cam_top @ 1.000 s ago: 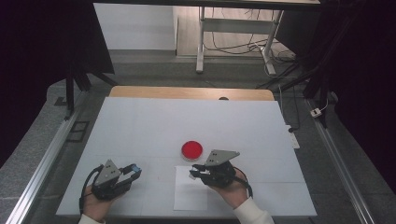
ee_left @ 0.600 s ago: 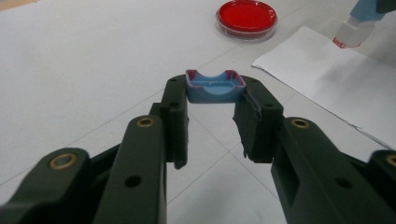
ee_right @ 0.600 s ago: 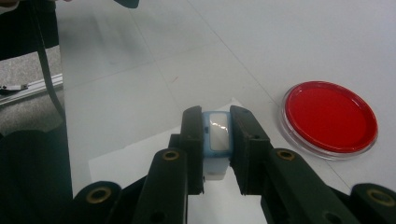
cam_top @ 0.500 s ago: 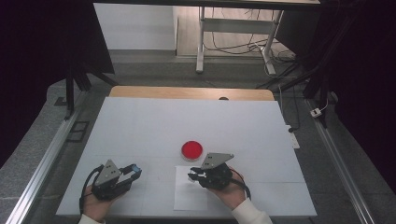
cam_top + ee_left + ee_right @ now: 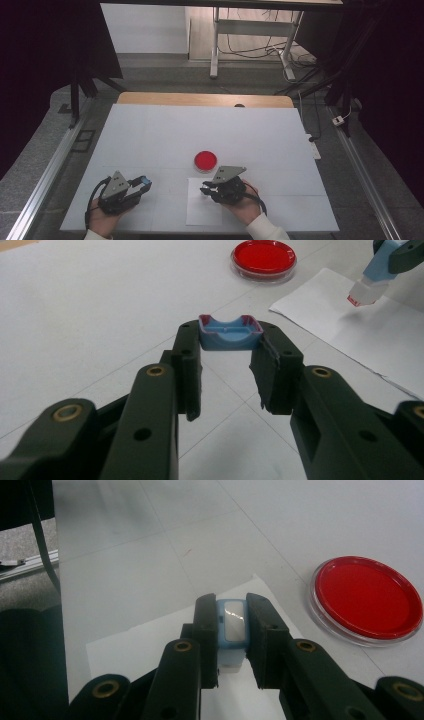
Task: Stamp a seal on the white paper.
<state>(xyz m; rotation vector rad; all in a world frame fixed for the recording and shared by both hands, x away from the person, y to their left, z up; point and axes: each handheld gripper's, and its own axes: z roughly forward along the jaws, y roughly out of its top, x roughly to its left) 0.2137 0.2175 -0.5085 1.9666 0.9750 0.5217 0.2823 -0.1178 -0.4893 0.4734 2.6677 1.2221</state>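
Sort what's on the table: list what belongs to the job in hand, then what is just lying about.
In the job:
- left gripper, shut on the blue cap
- right gripper, shut on the blue stamp
- white paper sheet under the stamp

Lying about:
- red petri dish, closed, apart from both grippers

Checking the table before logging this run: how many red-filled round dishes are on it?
1. The red dish sits near the middle of the white table, just beyond the sheet of paper and the right gripper. None seems hidden.
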